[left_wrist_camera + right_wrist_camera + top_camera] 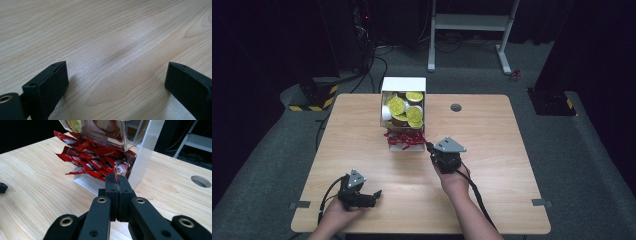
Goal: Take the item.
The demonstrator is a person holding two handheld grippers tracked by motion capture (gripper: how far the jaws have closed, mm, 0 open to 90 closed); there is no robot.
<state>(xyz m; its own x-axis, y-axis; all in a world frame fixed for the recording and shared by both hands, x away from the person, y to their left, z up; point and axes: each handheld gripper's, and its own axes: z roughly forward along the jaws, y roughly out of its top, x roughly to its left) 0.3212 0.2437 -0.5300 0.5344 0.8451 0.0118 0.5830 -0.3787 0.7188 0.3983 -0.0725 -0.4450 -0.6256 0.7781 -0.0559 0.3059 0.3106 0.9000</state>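
Right gripper (pixel 116 178) has its jaws pressed together on the edge of one red packet (pixel 115 173), at the near right corner of the packet pile (pixel 404 138) in the bottom tray of the white box (pixel 404 84), mid-table. Left gripper (pixel 373 195) lies near left, jaws spread apart over bare table (pixel 105 37), well apart from the box.

No text or label can be read anywhere
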